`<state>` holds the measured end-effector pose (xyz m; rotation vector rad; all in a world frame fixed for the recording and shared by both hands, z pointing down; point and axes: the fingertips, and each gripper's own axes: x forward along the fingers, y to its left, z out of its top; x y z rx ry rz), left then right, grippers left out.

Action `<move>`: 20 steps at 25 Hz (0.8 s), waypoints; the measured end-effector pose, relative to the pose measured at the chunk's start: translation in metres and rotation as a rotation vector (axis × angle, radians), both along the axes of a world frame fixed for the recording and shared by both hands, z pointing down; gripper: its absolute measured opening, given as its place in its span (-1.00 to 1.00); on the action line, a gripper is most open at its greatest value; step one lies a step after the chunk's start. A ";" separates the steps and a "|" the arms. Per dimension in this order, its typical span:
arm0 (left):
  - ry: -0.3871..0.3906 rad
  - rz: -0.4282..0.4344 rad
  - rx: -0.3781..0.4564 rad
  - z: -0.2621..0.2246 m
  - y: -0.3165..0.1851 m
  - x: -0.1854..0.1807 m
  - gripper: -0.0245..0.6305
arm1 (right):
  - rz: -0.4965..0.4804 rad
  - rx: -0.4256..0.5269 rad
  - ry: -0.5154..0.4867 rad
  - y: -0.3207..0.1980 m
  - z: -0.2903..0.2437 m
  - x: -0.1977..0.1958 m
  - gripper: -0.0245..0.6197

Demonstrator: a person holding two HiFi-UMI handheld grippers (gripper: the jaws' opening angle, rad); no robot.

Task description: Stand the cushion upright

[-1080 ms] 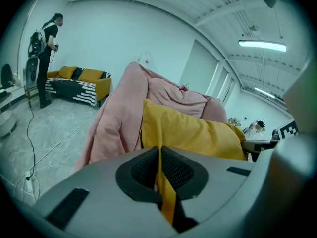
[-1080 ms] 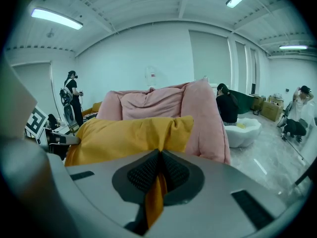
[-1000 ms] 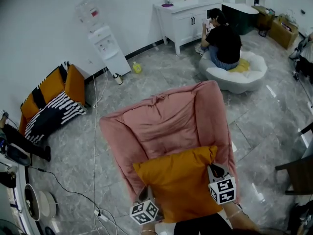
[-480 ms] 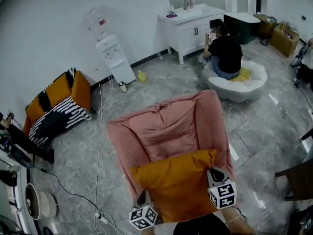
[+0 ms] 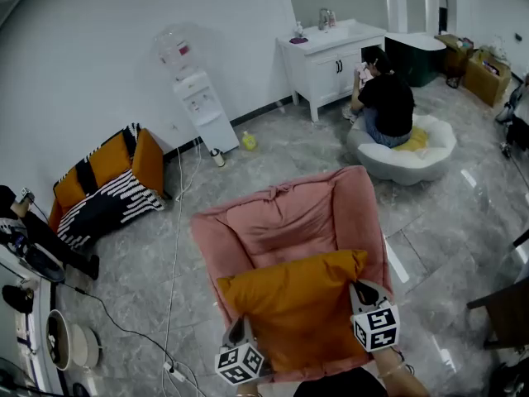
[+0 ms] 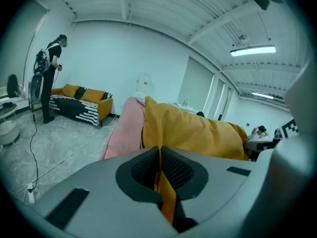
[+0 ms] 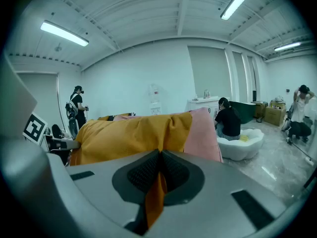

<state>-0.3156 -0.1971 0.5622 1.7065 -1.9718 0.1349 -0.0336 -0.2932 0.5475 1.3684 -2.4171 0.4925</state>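
Head view: the orange cushion [image 5: 289, 304] lies on the seat of a pink lounger [image 5: 281, 213], between its padded sides. The left tongs [image 5: 240, 329] and right tongs [image 5: 362, 289] each meet a near corner of it. Around the lounger on the grey floor are a striped orange sofa [image 5: 107, 180], a water dispenser [image 5: 198, 89], a yellow bottle [image 5: 249, 141], loose cables [image 5: 175, 222], a white cabinet [image 5: 331, 56], and a seated person [image 5: 387, 102] on a white pouffe [image 5: 417, 151]. None of these touches the cushion. The cushion hides the lounger's seat, and its near edge is lost behind the holder's dark clothing at the picture's foot.

Left gripper view: the tongs are pressed together on a fold of the cushion's orange cloth. The cushion rises just ahead against the pink padding and blocks much of the room. A standing person [image 6: 49, 73] is by the sofa.

Right gripper view: these tongs likewise pinch orange cloth. The cushion hides most of the lounger. Another person [image 7: 299, 110] at the right edge is hard to make out.
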 end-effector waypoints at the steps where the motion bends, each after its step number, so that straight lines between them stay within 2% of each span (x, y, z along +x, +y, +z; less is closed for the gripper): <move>1: -0.003 -0.002 0.005 -0.004 -0.001 0.000 -0.84 | -0.002 0.004 -0.003 -0.001 -0.004 0.000 -0.87; 20: -0.042 0.004 0.097 -0.062 -0.056 -0.003 -0.84 | -0.029 0.096 -0.056 -0.052 -0.063 -0.001 -0.87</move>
